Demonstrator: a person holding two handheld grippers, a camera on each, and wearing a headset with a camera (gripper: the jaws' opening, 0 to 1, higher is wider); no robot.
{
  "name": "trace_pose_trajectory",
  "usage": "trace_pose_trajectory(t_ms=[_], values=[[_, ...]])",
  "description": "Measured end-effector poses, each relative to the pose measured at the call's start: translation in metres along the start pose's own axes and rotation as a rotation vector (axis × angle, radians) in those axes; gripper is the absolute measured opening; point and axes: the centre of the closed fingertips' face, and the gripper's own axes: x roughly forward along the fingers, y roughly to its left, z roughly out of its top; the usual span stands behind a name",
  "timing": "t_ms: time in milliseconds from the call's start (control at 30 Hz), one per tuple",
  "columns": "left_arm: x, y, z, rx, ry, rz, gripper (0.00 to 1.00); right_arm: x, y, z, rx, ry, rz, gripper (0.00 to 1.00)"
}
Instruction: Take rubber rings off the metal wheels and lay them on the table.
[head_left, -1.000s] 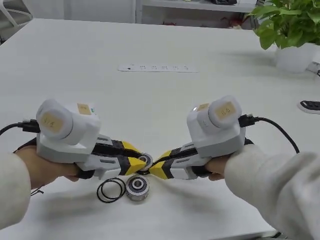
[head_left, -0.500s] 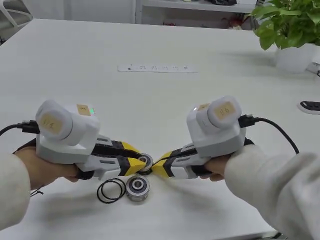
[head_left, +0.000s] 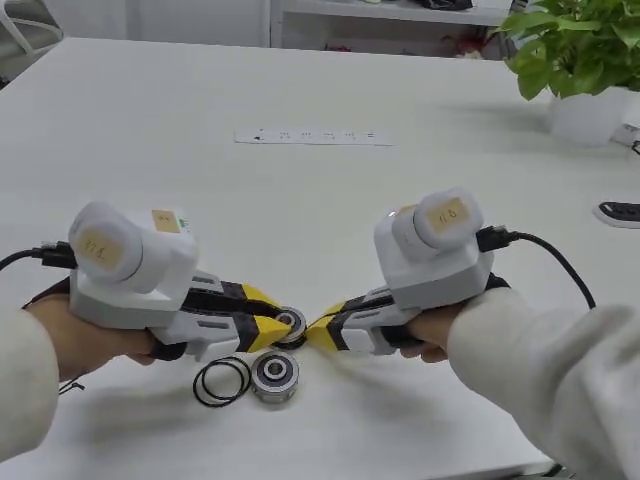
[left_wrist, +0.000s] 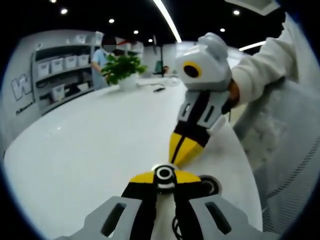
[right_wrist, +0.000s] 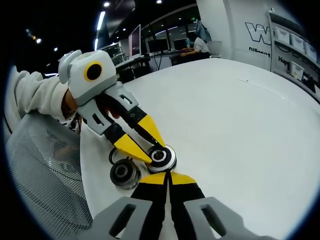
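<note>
The left claw (head_left: 272, 326) and right claw (head_left: 316, 335) are lying low over the surface (head_left: 300, 200), pointing at each other tip to tip. The left is pinching a metal wheel (head_left: 291, 322). The right, pressed together, is touching its rim. A second wheel (head_left: 274, 371) and loose rubber rings (head_left: 222, 380) are lying just beside the left claw, nearer the person.

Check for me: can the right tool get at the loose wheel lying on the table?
Probably yes. The loose wheel lies just beside the right tool, bare table between; the left tool, shut on the held wheel, sits clear of that path.
</note>
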Motion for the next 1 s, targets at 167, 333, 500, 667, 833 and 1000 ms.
trace_pose_trajectory(t_ms=[167, 333, 500, 667, 833, 1000], values=[[0.000, 0.000, 0.000, 0.004, 0.001, 0.000, 0.13, 0.001, 0.000, 0.000, -0.037, 0.006, -0.013, 0.00], [0.000, 0.000, 0.000, 0.004, 0.002, 0.002, 0.13, 0.002, -0.001, 0.000, -0.099, 0.013, -0.037, 0.00], [0.000, 0.001, 0.000, 0.000, 0.003, 0.008, 0.12, 0.000, -0.005, 0.003, -0.110, 0.000, -0.052, 0.00], [0.000, 0.001, 0.000, 0.002, 0.005, 0.010, 0.12, 0.001, -0.006, 0.004, -0.143, 0.000, -0.066, 0.00], [0.000, 0.001, 0.000, 0.005, 0.006, 0.011, 0.12, -0.002, -0.007, 0.007, -0.059, -0.018, -0.062, 0.00], [0.000, 0.001, 0.000, 0.008, 0.006, 0.009, 0.12, -0.003, -0.008, 0.011, 0.028, -0.047, -0.046, 0.00]])
